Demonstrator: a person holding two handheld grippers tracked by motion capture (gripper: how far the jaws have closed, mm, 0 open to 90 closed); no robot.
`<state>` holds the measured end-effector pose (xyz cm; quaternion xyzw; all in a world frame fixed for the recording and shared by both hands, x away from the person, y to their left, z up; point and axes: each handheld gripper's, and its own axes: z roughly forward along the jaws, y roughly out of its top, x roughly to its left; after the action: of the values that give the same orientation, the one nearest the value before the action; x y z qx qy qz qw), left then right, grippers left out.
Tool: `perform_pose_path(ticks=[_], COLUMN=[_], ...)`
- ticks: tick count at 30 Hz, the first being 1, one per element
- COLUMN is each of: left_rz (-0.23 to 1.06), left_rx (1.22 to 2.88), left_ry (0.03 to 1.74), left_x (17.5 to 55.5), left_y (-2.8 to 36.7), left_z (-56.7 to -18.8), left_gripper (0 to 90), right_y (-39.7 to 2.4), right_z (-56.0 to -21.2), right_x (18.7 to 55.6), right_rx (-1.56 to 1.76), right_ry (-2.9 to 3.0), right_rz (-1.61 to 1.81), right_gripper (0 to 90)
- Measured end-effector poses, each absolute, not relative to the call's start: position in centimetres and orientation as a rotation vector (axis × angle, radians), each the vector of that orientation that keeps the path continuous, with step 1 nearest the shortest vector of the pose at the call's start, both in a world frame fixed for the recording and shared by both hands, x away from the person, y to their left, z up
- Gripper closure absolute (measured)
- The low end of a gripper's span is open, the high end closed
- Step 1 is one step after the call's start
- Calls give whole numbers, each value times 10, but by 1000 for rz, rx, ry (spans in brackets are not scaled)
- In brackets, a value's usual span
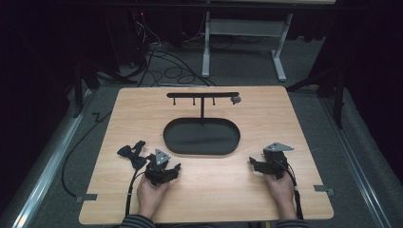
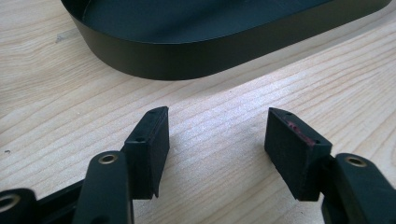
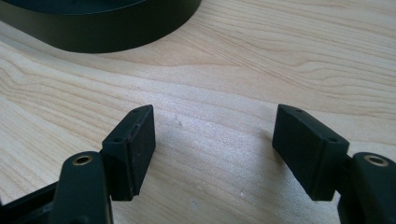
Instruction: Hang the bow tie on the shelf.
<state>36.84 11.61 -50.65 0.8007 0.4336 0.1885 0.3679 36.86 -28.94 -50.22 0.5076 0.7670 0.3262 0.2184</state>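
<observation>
The wooden counter [image 1: 142, 102] takes up most of the scene, pale and bare along its near half. In the middle of it lies a black oval tray [image 1: 202, 136] with a low wall. At the tray's far edge rises a thin black T-shaped stand [image 1: 203, 96], its crossbar carrying small pegs underneath and a little grey piece [image 1: 235, 99] at its right end.

Near the left side, a small dark bow-shaped object [image 1: 131, 151] lies on the counter, just beside the left tool [image 1: 166, 168] and left of the tray. I cannot tell what it is made of.

The left tool rests in the person's left hand [image 1: 151, 192], near the tray's near-left curve; its jaws stand wide apart over bare wood. The right tool [image 1: 259, 166] sits in the right hand [image 1: 281, 190] near the tray's near-right end, jaws likewise wide, with nothing between them.
</observation>
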Motion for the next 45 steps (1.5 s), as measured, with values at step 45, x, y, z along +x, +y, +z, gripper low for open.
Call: perform_pose_path(ticks=[45], left_rz=[447], left_rx=[2017], left_ry=[1133], left_x=[359], left_y=[134], left_z=[-486], left_gripper=[422], right_y=[-290], right_z=[-502], right_x=[369], right_rx=[1407], right_ry=[2126], right_rz=[910], right_gripper=[313])
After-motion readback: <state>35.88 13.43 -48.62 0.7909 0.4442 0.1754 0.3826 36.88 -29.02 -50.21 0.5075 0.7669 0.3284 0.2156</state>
